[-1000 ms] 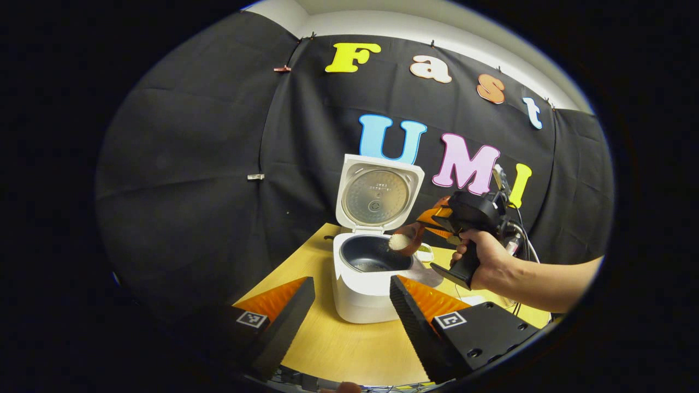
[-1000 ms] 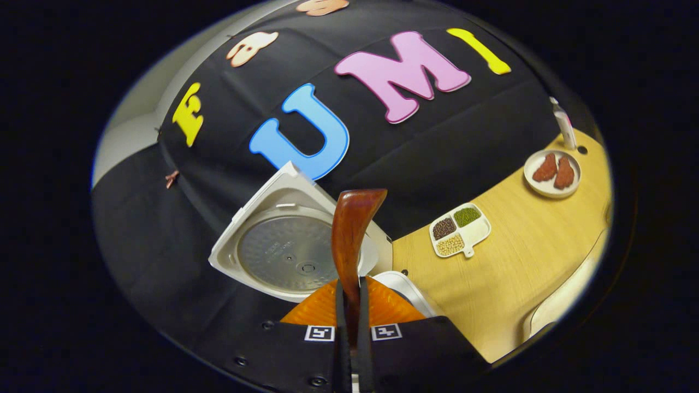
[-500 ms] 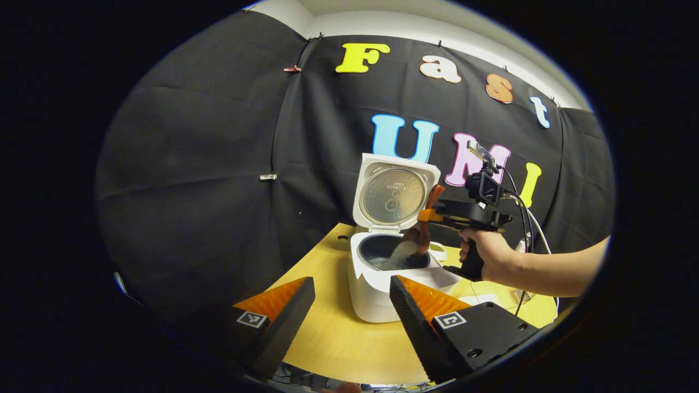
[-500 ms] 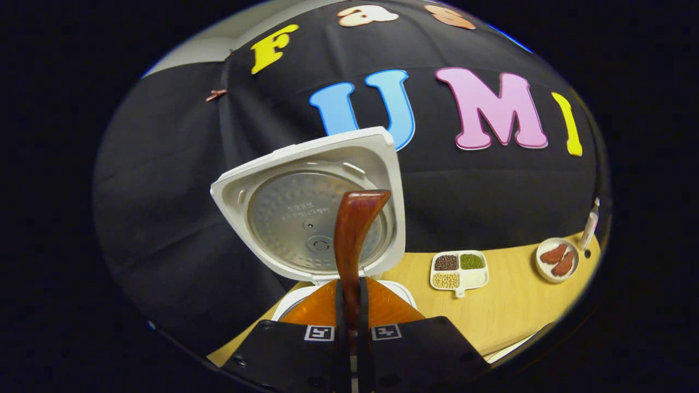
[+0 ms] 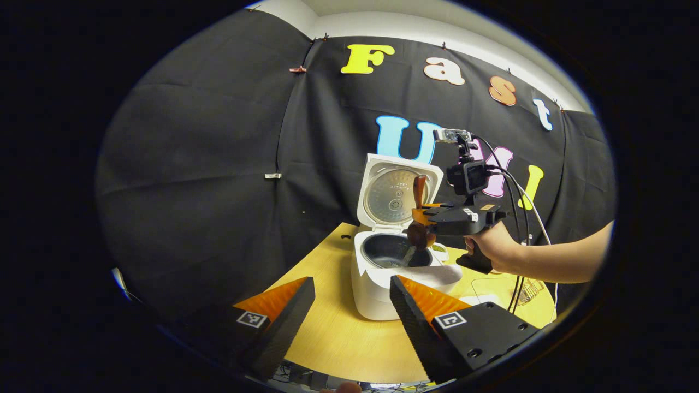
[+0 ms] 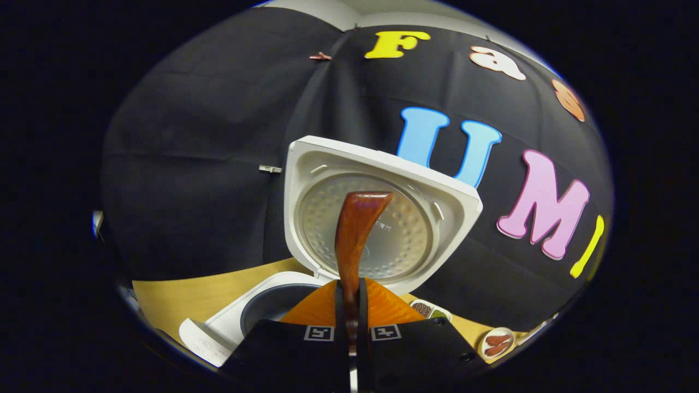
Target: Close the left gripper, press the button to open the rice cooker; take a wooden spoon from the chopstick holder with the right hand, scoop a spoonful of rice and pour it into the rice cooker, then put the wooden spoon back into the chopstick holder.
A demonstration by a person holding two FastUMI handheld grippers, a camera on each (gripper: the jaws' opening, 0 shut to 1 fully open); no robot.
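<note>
There is one rice cooker (image 5: pixel 382 273) with one open lid (image 5: pixel 397 192), standing just beyond the left gripper's two fingers (image 5: pixel 284 319). One wooden spoon (image 6: pixel 356 232) stands between the right gripper's two fingers (image 6: pixel 339 327). One hand (image 5: pixel 491 245) holds that gripper. On the one desk (image 5: pixel 338 338), to the right of these fingers, there is one divided dish (image 6: pixel 428 310) and one small plate (image 6: pixel 496 343) with two reddish pieces.
</note>
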